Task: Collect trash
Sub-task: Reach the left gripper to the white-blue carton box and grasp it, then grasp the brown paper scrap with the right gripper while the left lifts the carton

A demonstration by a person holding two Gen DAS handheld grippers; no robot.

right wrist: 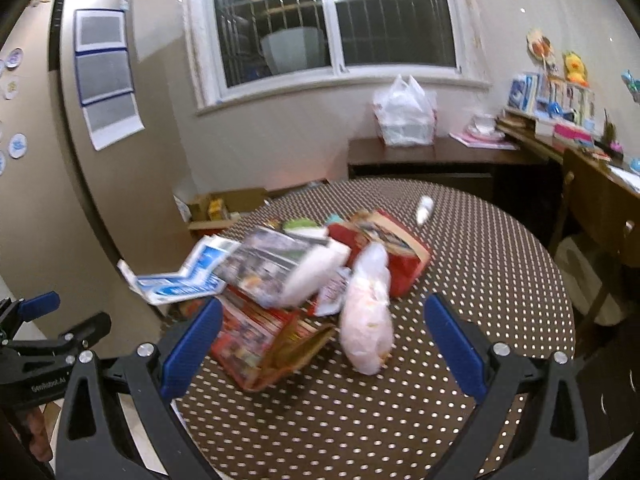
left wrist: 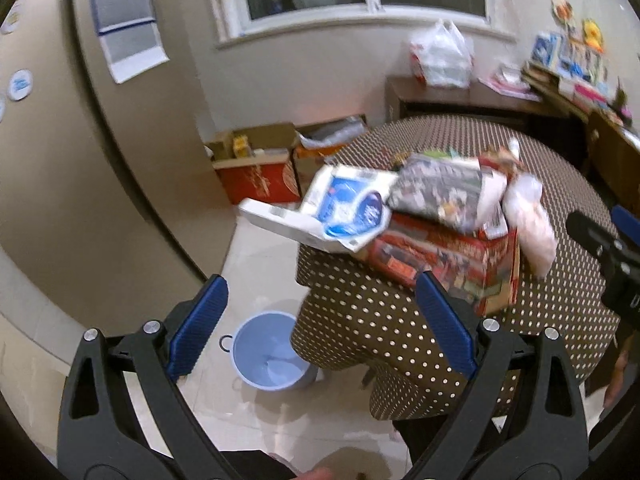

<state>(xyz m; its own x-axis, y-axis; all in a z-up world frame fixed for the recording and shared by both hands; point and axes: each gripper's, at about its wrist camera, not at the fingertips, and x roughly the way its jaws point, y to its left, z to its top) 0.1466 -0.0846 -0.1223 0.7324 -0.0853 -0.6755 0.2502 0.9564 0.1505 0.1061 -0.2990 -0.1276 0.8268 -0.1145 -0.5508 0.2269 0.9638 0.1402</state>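
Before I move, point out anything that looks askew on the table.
The white-and-blue carton lies flattened and juts past the edge of the polka-dot table, above the blue bucket. The red box under the pile looks crushed.

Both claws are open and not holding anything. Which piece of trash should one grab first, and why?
Probably the right claw should ease forward and close on the pale plastic bag. It lies nearest, almost between the open fingers, on the dotted table, beside the red box. The left claw is also open, above the blue bin on the floor, where the trash likely goes.
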